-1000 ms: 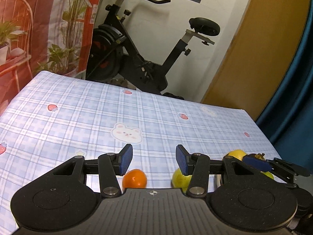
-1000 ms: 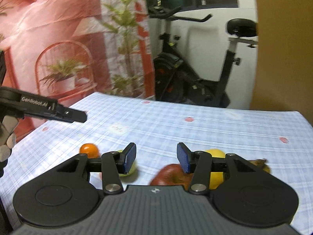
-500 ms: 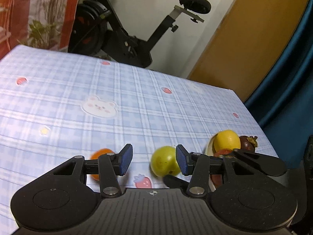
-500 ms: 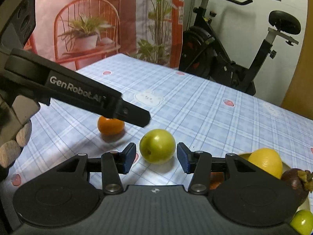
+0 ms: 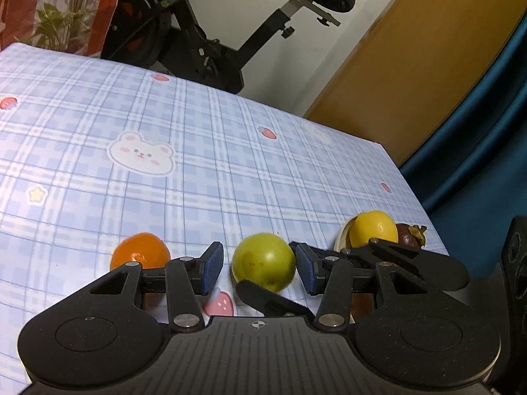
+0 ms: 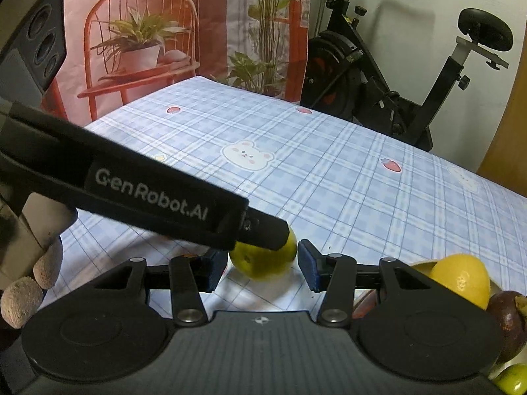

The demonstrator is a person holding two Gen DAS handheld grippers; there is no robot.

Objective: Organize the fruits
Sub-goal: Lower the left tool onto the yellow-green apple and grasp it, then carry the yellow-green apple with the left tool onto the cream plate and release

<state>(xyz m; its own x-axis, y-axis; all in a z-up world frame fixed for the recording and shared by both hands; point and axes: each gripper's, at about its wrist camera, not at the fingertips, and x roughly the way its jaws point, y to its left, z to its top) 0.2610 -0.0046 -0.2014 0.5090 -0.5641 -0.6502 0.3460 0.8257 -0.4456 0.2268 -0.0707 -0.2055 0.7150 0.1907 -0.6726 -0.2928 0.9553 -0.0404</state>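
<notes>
Two grippers have closed in on the same green fruit (image 5: 263, 261) since half a second ago; it then sat ahead of both sets of fingers, and it now lies level with the blue pads. The left gripper (image 5: 259, 267) has its fingers spread wider than the fruit, one pad just beside each flank, not touching as far as can be seen. The right gripper (image 6: 262, 266) likewise stands with fingers apart around it, the right pad just beside the skin; whether the left pad touches cannot be told. One black finger of the left gripper crosses the right wrist view and covers the fruit's top.

From left to right along the near edge of the tabletop (image 5: 197, 151) lie a glossy round orange (image 5: 140, 252), partly behind the left gripper's left finger, then the smooth green fruit with faint brown specks, then a pale plate (image 5: 342, 242) near the right corner. The plate holds a dimpled yellow lemon (image 5: 374, 232), and a dark purple mangosteen (image 5: 410, 235) with a dry brown calyx touches the lemon. A blue plaid cloth printed with bears and strawberries covers the tabletop.
</notes>
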